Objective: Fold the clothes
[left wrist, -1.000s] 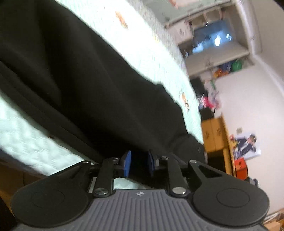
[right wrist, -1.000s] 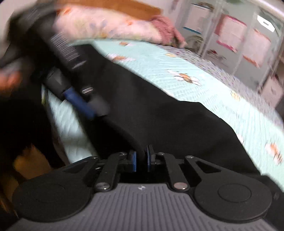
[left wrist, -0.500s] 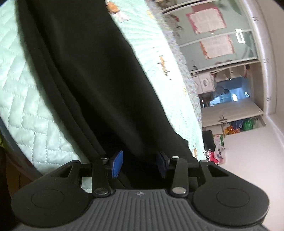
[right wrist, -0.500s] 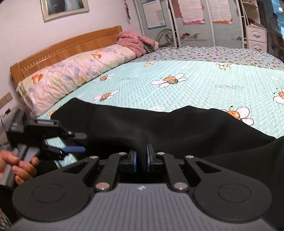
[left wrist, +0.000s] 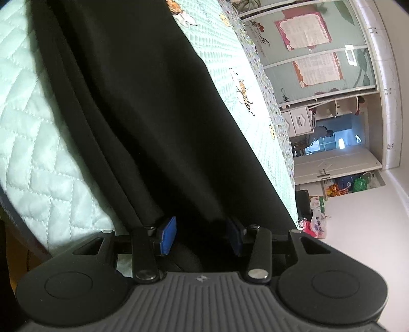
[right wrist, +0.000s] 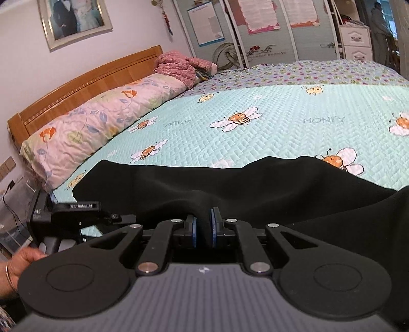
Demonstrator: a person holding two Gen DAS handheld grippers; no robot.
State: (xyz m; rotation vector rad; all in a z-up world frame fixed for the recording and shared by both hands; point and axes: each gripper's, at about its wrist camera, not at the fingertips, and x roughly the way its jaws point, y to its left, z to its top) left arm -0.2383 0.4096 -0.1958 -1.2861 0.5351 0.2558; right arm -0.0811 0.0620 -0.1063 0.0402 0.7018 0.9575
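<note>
1. Garment (right wrist: 255, 189): black cloth lies spread along the near edge of the bed, on a mint quilt (right wrist: 281, 122) printed with bees.
2. Right gripper (right wrist: 203, 229) has its blue pads pressed together on a raised fold of the garment; the cloth bunches up between them.
3. Left gripper (left wrist: 202, 236) stands with its jaws apart. They have just been opening. The garment lies between and beneath the pads (left wrist: 167, 236), but they do not press on it.
4. In the left view the garment (left wrist: 143, 115) runs as a long dark band up the picture, with a doubled hem along its left side and quilt (left wrist: 38, 143) showing on both sides of it.
5. From the right view, the left gripper (right wrist: 120, 217) sits at the garment's left end, just above the quilt's edge, and a hand (right wrist: 18, 265) with a thin bangle holds its grip.
6. A floral pillow (right wrist: 102, 122) lies against a wooden headboard (right wrist: 89, 81); a pink knit (right wrist: 179, 66) rests at the pillow's far end.
7. A framed picture (right wrist: 74, 18) hangs on the wall above the headboard.
</note>
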